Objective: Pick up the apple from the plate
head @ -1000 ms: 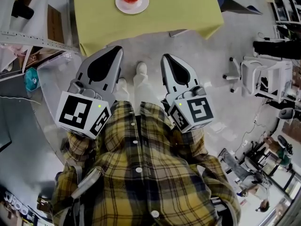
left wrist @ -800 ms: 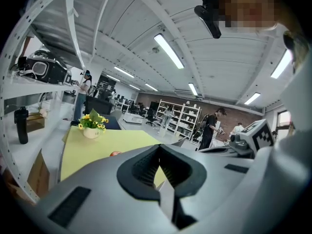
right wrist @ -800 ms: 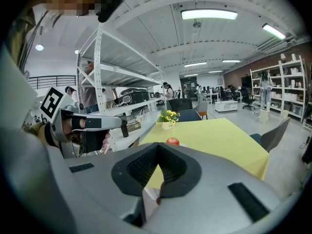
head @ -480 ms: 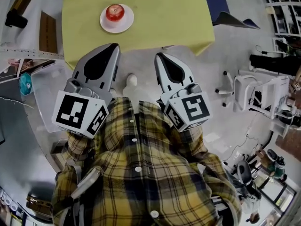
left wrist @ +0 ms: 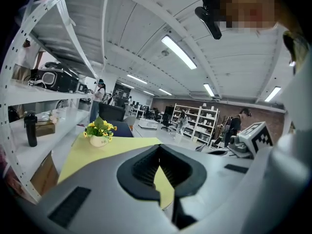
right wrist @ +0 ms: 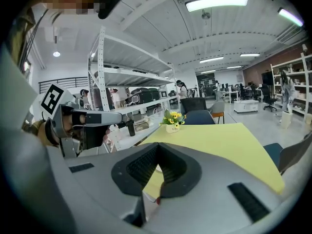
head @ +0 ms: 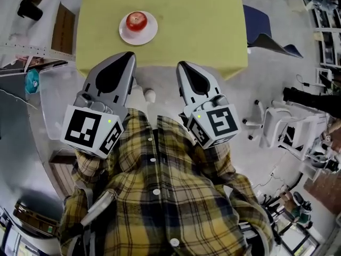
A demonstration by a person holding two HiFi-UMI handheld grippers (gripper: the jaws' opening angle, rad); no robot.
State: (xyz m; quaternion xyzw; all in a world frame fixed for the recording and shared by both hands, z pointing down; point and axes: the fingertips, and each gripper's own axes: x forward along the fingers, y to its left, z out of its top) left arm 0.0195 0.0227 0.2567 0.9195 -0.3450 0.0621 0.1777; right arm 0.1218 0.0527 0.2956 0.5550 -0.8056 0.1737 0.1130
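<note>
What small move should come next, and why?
Probably carry the left tongs forward toward the apple: it sits untouched on its plate, nearer them than the right tongs, and both are shut, well short of it.

There is one apple (head: 137,20), one white plate (head: 151,34) and one yellow table (head: 202,20). Two grippers are in view, the left gripper (head: 128,55) and the right gripper (head: 184,66). There is also one pot of yellow flowers (right wrist: 172,126) and one blue chair (head: 255,21).
</note>
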